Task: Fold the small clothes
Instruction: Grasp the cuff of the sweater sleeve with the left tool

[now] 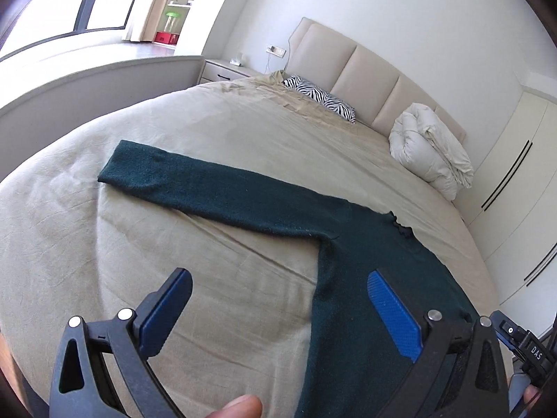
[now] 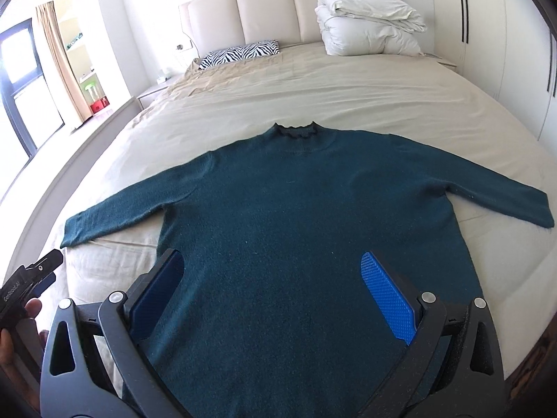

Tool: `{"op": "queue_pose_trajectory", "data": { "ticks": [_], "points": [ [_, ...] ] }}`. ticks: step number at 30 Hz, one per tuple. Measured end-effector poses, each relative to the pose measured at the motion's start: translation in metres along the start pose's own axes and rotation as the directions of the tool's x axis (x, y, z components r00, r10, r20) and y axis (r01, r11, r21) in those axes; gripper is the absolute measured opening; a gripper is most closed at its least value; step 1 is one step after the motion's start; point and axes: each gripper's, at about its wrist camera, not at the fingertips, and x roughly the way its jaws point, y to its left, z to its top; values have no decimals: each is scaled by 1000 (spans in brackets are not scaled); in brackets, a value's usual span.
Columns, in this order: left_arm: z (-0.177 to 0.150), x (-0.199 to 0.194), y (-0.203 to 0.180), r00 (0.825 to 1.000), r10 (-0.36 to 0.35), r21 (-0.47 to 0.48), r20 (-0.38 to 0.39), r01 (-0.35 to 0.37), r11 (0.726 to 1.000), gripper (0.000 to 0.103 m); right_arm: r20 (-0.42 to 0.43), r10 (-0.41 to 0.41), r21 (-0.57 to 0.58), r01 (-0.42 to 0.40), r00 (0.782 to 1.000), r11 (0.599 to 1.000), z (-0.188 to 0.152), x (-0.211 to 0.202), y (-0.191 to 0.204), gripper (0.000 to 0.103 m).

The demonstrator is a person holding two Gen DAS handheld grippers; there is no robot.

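A dark teal sweater lies flat and face up on the bed, both sleeves spread out, collar toward the headboard. My right gripper hovers open over its lower body, blue pads wide apart with nothing between them. In the left wrist view the same sweater stretches its left sleeve across the sheet. My left gripper is open above the sweater's left side edge, near the armpit, holding nothing. The left gripper's tip also shows at the lower left of the right wrist view.
The bed sheet is beige and slightly wrinkled. A zebra-print pillow and a folded white duvet lie by the padded headboard. White wardrobes stand on the right, a window on the left. A finger shows below.
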Motion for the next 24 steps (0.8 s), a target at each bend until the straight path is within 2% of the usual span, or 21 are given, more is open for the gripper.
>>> {"op": "queue_pose_trajectory", "data": {
  "ticks": [1,2,3,4,5,7,11,13,15,17,21,24],
  "points": [
    [3,7,7,999,14,-5,-45,-14,1000,103,12,3,-12,-3,1000,1000,4,2,6,103],
    [7,19,17,992,28,-29,-124,-32,999,103,24,10,-22,-10,1000,1000,7,3,11,103],
    [11,29,31,984,11,-93,-178,-28,995,103,33,21,-31,-20,999,999,11,5,17,103],
    [15,33,49,984,-38,-178,-173,6,984,103,38,36,-35,-34,999,999,14,7,22,103],
    [18,33,66,989,-79,-259,-124,44,965,103,39,55,-36,-54,998,998,16,9,27,103],
    [26,35,97,997,-67,-376,-38,48,925,103,30,89,-35,-88,996,995,21,15,34,103],
    [40,66,156,996,-81,-573,22,80,815,103,10,171,8,-171,985,985,25,29,43,102],
    [42,80,180,997,-66,-646,49,81,759,103,2,199,34,-199,980,979,28,37,44,96],
    [39,93,200,994,-77,-722,80,111,683,102,-23,216,54,-214,976,975,28,50,43,84],
    [37,100,212,991,-67,-768,117,133,627,102,-43,236,81,-232,971,969,28,61,40,81],
    [44,108,221,989,-32,-805,143,135,578,102,-57,259,113,-252,964,961,27,77,39,77],
    [53,115,222,986,-22,-820,162,148,552,102,-56,281,127,-273,958,954,25,86,39,74]
  ]
}}
